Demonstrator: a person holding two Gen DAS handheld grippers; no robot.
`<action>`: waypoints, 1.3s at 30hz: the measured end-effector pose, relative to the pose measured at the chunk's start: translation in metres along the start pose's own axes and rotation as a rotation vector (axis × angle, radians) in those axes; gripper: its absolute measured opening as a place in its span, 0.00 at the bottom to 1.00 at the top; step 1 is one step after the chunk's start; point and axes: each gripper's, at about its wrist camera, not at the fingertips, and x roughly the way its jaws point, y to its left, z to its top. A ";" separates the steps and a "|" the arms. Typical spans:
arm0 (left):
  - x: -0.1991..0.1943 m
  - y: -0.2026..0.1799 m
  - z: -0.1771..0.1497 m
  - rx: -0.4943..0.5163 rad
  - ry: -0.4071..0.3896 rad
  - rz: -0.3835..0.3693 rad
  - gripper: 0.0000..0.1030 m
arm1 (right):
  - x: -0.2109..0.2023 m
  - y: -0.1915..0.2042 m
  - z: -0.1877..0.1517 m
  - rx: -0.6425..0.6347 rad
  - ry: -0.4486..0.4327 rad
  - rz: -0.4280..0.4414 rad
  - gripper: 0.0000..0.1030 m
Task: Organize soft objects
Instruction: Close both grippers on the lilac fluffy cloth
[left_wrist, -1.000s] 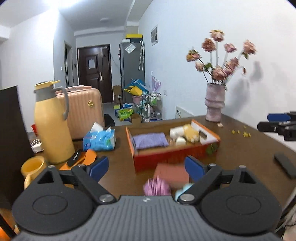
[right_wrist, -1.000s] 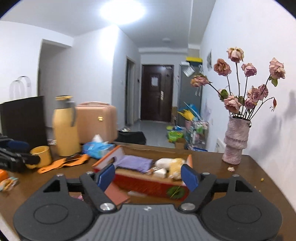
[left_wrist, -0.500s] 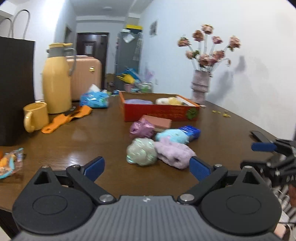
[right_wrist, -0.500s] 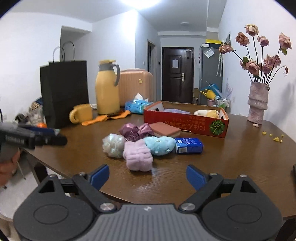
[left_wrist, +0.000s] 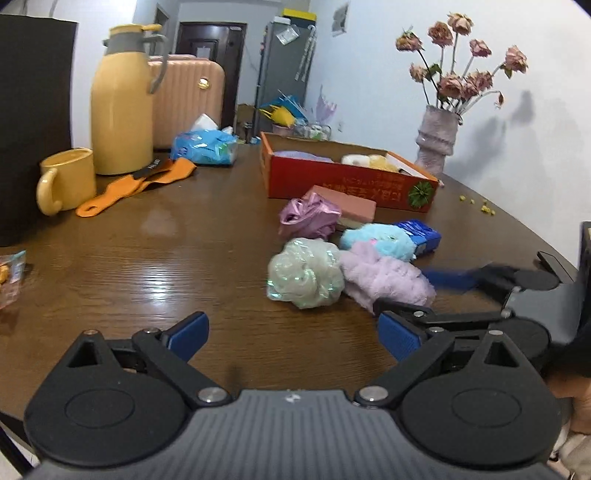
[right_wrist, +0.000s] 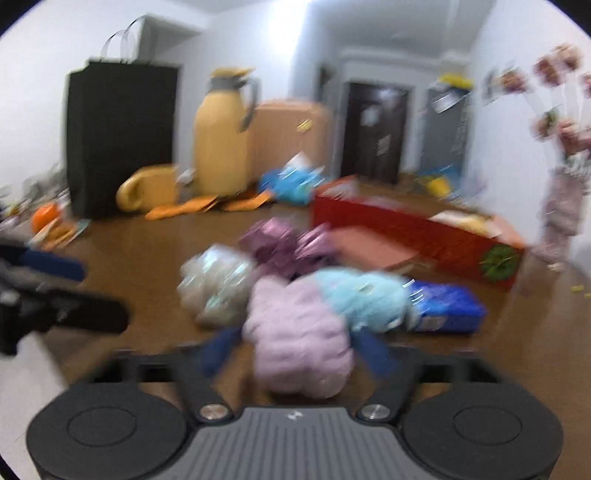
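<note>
where the left wrist view looks along its own fingers, the left tool (left_wrist: 291, 338) hangs low over the brown table (left_wrist: 155, 258) with its blue pads spread wide and nothing between them. just ahead lies a cluster of soft things: a pale iridescent puff (left_wrist: 304, 273) touching a lilac fluffy puff (left_wrist: 384, 278), with a light blue plush (left_wrist: 380, 240) behind them and a shiny purple ribbon scrunchie (left_wrist: 308, 218) further back. a blue packet (left_wrist: 423, 234) sits beside the blue plush, and a pink flat block (left_wrist: 351, 206) lies between the cluster and a red cardboard box (left_wrist: 343, 181) that already holds soft items. at the right edge the right tool (left_wrist: 417, 291) reaches in, its two fingers either side of the lilac puff's near end. a yellow jug (left_wrist: 122, 107), a yellow mug (left_wrist: 66, 181) and a vase of dried roses (left_wrist: 439, 144) stand further off.

in the right wrist view, which is blurred, the lilac fluffy puff (right_wrist: 299, 332) sits between the right tool's (right_wrist: 299, 350) blue fingers. its jaws have just been closing around the puff; whether the pads already press on it cannot be told. the iridescent puff (right_wrist: 218, 288) lies to the left, the blue plush (right_wrist: 362, 299) to the right, the red box (right_wrist: 413, 232) beyond. the left tool (right_wrist: 55, 291) shows at the left edge.
</note>
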 end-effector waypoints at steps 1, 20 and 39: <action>0.003 -0.002 0.001 0.000 0.007 -0.019 0.97 | -0.003 -0.005 -0.001 0.005 0.010 0.035 0.44; 0.089 -0.050 0.030 -0.152 0.186 -0.288 0.43 | -0.022 -0.139 -0.018 0.487 -0.010 0.086 0.54; 0.071 -0.063 0.027 -0.089 0.157 -0.296 0.17 | -0.029 -0.108 -0.023 0.476 0.002 0.098 0.17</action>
